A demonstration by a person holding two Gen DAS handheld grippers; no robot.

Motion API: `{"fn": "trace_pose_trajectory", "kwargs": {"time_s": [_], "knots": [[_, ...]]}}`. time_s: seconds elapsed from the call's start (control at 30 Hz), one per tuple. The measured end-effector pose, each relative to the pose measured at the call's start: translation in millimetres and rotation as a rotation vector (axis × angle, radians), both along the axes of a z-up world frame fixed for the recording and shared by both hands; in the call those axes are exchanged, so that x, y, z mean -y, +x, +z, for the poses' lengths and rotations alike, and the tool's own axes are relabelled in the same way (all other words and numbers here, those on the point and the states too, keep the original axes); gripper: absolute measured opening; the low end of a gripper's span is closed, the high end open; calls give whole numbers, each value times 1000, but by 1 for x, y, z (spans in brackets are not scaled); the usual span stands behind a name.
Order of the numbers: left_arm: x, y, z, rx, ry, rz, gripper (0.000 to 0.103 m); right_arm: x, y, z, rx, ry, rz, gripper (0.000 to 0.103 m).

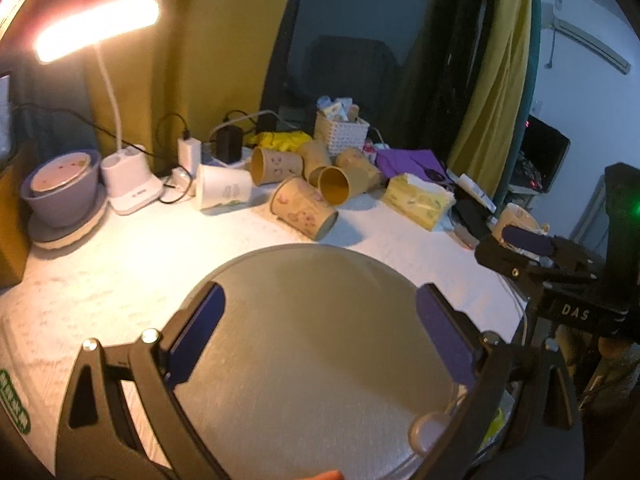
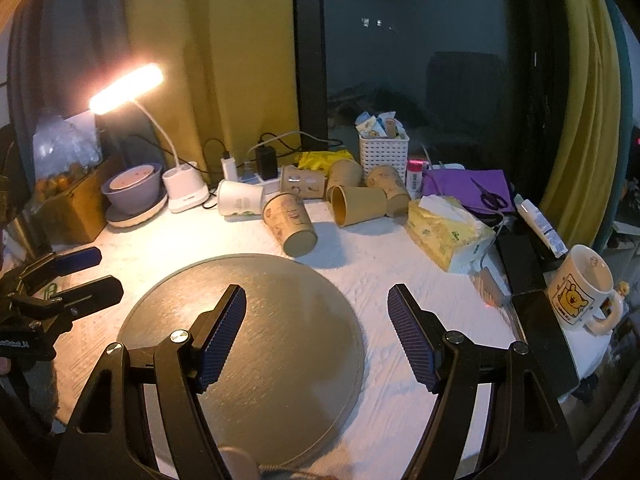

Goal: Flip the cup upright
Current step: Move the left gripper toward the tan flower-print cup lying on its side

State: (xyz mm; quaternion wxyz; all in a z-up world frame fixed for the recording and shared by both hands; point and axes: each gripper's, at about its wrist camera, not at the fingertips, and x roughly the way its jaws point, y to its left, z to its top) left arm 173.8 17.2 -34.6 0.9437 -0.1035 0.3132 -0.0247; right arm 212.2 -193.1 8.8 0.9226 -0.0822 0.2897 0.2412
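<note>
Several brown paper cups lie on their sides at the back of the white table. The nearest printed cup (image 1: 303, 213) (image 2: 291, 223) lies with its base toward me. A plain brown cup (image 1: 347, 183) (image 2: 358, 204) lies with its mouth toward me. A white cup (image 1: 222, 192) (image 2: 240, 197) lies to their left. My left gripper (image 1: 320, 332) is open and empty over a round grey board (image 1: 320, 360); it also shows in the right wrist view (image 2: 76, 276). My right gripper (image 2: 316, 326) is open and empty above the board's right edge (image 2: 256, 340); it shows in the left wrist view (image 1: 532, 246).
A lit desk lamp (image 2: 184, 188), a purple bowl on a plate (image 2: 134, 192), chargers and cables, a white basket (image 2: 383, 154), a tissue pack (image 2: 448, 232), scissors on purple cloth (image 2: 490, 196) and a bear mug (image 2: 580, 288) ring the table.
</note>
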Motion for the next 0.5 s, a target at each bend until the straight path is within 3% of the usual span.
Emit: {"fn": "trace_pose_trajectory", "kwargs": {"time_s": [0.5], "knots": [[-2,86,-16,-65,-21,20,97,1,73,-14,-46,-5,-10,76]]}}
